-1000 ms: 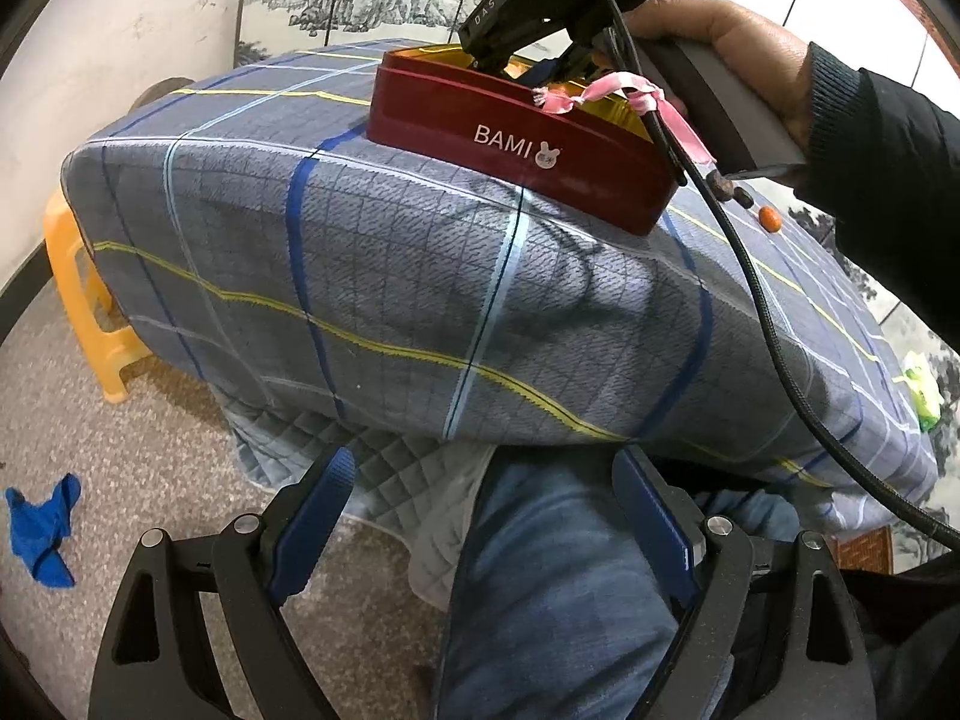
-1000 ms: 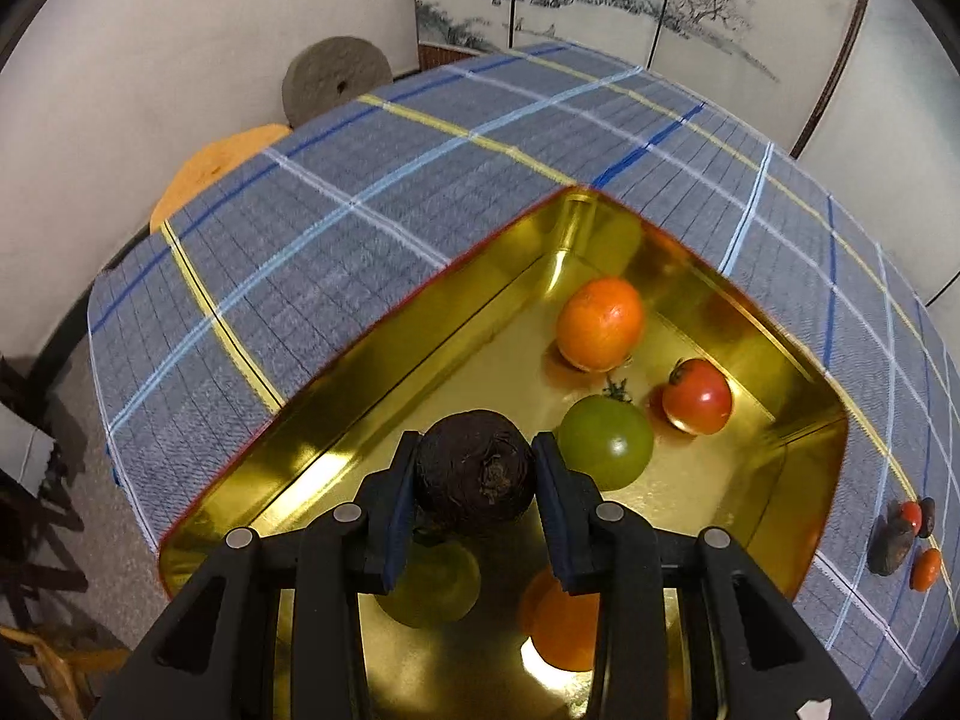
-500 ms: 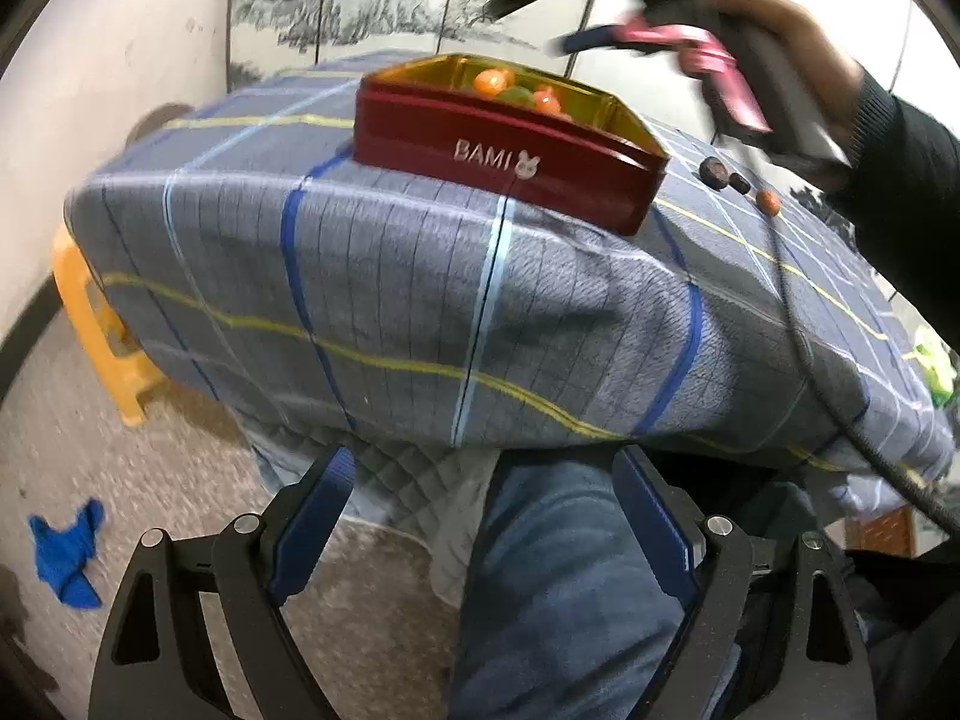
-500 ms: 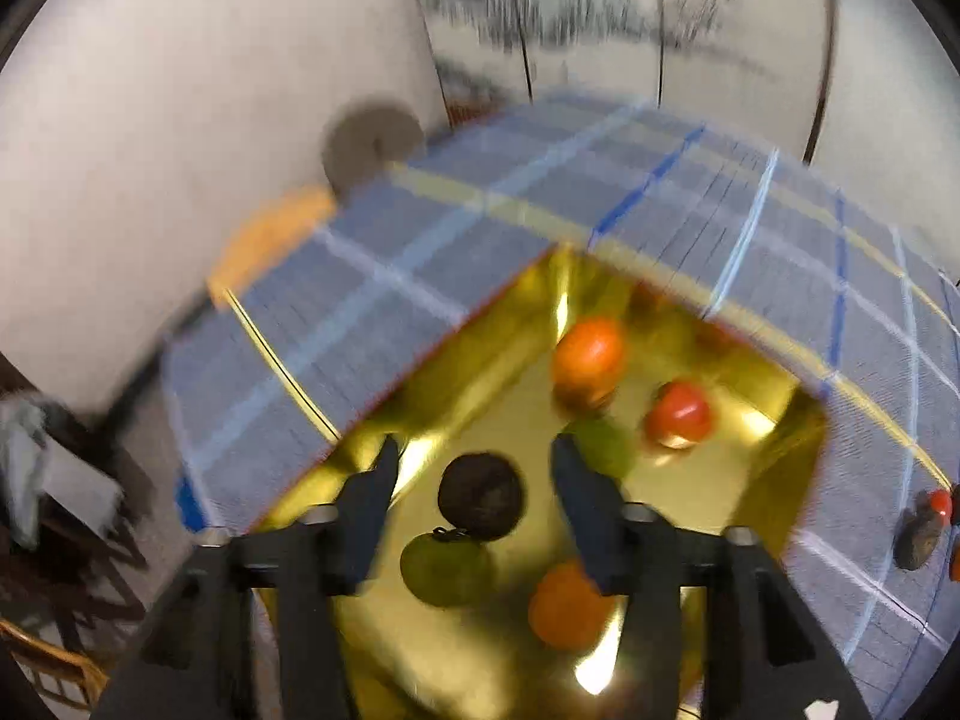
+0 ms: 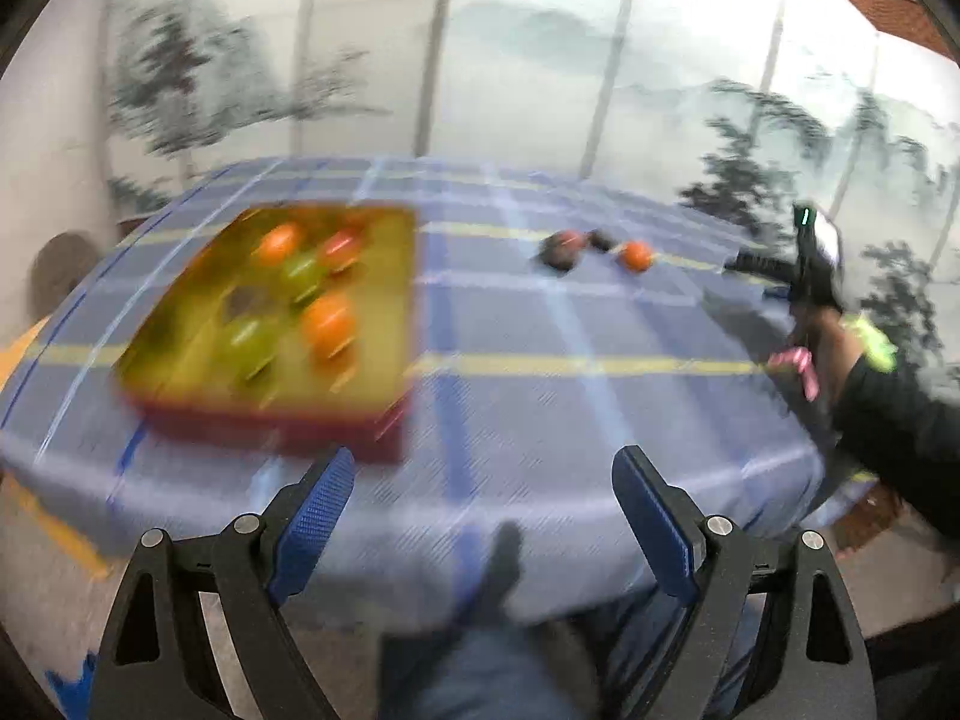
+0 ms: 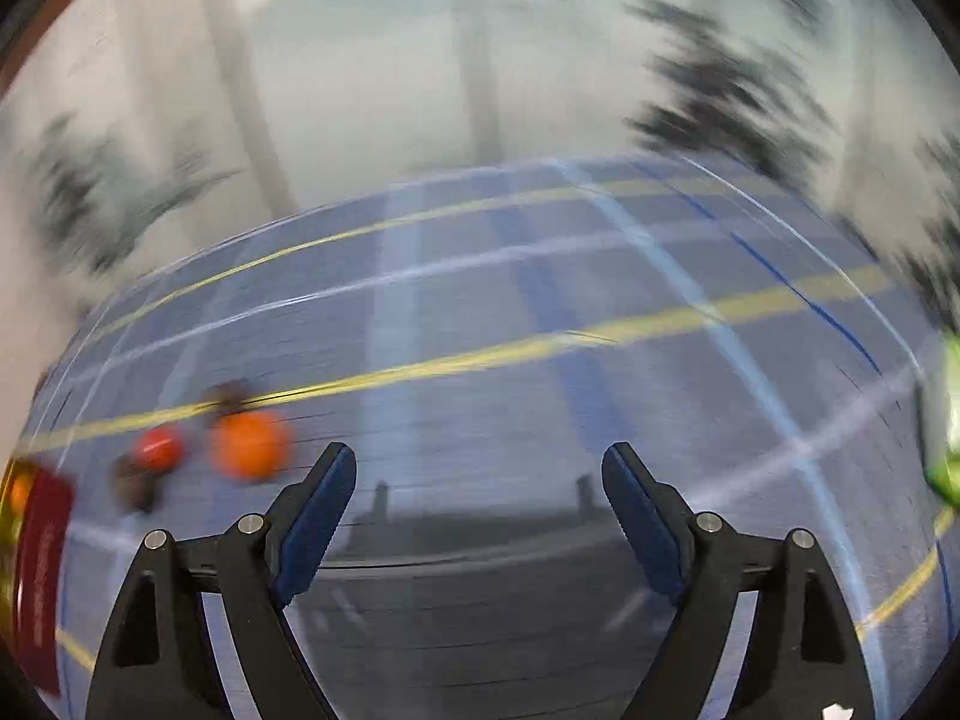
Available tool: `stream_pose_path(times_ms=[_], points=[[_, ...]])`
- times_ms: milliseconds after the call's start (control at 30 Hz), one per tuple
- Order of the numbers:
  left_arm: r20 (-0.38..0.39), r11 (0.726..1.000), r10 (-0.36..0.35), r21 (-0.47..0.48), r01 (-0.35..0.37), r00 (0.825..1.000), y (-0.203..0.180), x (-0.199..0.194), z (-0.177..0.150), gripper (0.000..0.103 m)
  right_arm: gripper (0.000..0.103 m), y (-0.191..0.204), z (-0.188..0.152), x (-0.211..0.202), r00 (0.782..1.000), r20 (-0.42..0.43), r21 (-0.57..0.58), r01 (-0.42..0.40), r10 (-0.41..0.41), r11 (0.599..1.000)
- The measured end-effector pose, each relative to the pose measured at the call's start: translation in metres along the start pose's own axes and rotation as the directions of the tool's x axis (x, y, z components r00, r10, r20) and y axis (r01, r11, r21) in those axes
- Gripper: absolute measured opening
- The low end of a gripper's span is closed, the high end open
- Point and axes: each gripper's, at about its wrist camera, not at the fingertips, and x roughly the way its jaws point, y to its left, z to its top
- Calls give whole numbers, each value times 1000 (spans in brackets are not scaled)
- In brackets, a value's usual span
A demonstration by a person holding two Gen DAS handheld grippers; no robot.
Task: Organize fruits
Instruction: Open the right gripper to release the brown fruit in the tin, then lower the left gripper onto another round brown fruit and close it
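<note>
Both views are blurred by motion. In the left wrist view a red tin with a gold inside (image 5: 384,276) sits on the checked tablecloth (image 5: 540,324) at left and holds several fruits, among them an orange one (image 5: 327,324), a green one (image 5: 300,273) and a dark one (image 5: 243,303). A small orange fruit (image 5: 635,255) and dark fruits (image 5: 561,249) lie loose farther right. My left gripper (image 5: 483,501) is open and empty over the near table edge. My right gripper (image 6: 479,501) is empty, its jaws opening; the orange fruit (image 6: 249,444) and a red one (image 6: 157,447) lie to its left.
A person's hand in a dark sleeve (image 5: 900,426) holds the other gripper at the right of the left wrist view. Something yellow-green (image 6: 948,420) lies at the table's right edge. A painted screen (image 5: 540,60) stands behind the table. Blue-trousered legs (image 5: 498,660) are below.
My right gripper let go of the dark fruit into the tin, opened, and swung right over the cloth. My left gripper rose, so the tin's inside now shows.
</note>
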Motion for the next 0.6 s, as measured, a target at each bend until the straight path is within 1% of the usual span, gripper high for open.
stream_pose_path(times_ms=[33, 100, 133, 167, 233, 300, 333, 400, 467, 500, 533, 600], points=[[2, 1000, -21, 10, 21, 1000, -8, 8, 14, 88, 83, -21, 0, 4, 1000, -4, 45, 14, -14, 999], [4, 999, -43, 29, 43, 999, -24, 24, 38, 88, 83, -50, -1, 11, 1000, -20, 109, 20, -18, 994], [4, 998, -50, 42, 50, 999, -31, 36, 52, 88, 84, -60, -1, 14, 999, -31, 151, -10, 14, 989], [2, 997, -50, 55, 50, 999, -40, 50, 66, 88, 85, -67, -1, 11, 999, 2, 185, -52, 52, 981], [-10, 995, -61, 81, 62, 998, -56, 82, 88, 88, 89, -67, -2, 12, 998, -2, 197, -65, 66, 978], [-17, 994, -51, 93, 53, 999, -66, 114, 106, 88, 90, -66, 0, 12, 996, 0, 195, -83, 85, 977], [-27, 994, -46, 93, 49, 999, -70, 127, 111, 88, 91, -69, -1, 12, 995, 5, 202, -96, 97, 975], [-62, 996, -19, 87, 25, 998, -74, 167, 123, 88, 91, -80, -4, 8, 992, 20, 224, -127, 125, 966], [-98, 996, 0, 92, 9, 995, -73, 193, 124, 87, 91, -84, -5, 9, 990, 26, 232, -138, 136, 963], [-104, 995, 35, 101, -24, 994, -73, 207, 126, 87, 91, -85, -5, 9, 990, 27, 233, -140, 138, 962], [-110, 994, 49, 102, -38, 993, -73, 216, 127, 87, 91, -86, -5, 9, 990, 28, 234, -143, 140, 962], [-127, 995, 56, 91, -44, 990, -69, 235, 130, 85, 91, -89, -6, 11, 989, 30, 237, -148, 145, 960]])
